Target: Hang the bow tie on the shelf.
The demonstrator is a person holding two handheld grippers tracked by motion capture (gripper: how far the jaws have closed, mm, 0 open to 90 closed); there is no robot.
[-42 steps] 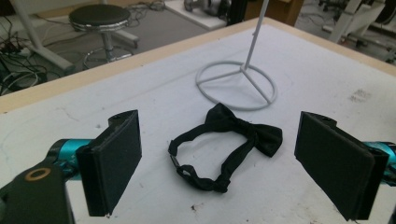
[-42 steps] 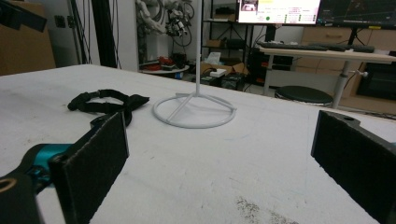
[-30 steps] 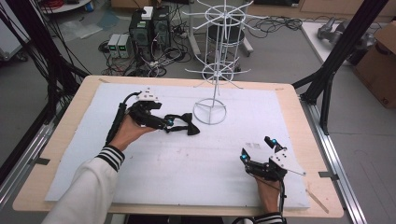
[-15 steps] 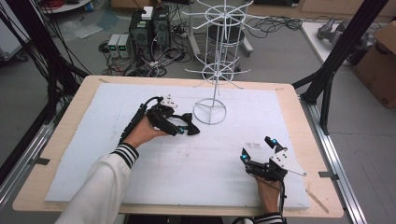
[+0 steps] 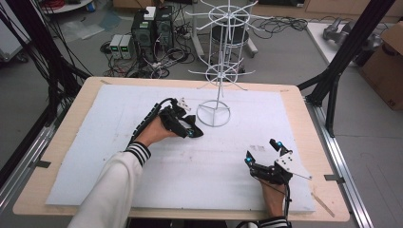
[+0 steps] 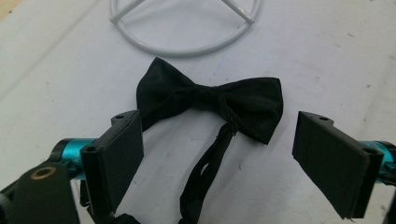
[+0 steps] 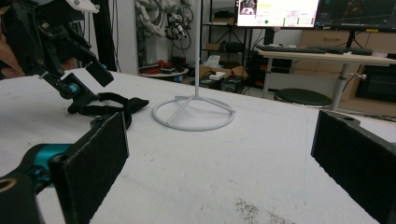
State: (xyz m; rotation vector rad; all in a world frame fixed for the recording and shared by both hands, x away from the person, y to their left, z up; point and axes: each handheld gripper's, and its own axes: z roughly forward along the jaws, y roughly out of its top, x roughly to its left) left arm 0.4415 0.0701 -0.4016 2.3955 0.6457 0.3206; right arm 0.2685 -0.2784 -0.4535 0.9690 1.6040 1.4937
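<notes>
A black bow tie with its strap lies flat on the white board, just in front of the round base of a white wire stand. My left gripper hangs low over the tie, open, one jaw on each side of it and neither pad touching; its jaws have just been closing a little. In the left gripper view the left gripper frames the tie's strap. My right gripper rests near the front right of the board, open and empty. From the right gripper I see the bow tie far off.
The wire stand rises at the back middle of the white board, its ring base close behind the tie. The wooden table edge runs around the board. Cables and equipment boxes sit on the floor beyond.
My left hand has moved right and down toward the stand base, and its jaws now stand over the bow tie. The tie and the right gripper have stayed put.
</notes>
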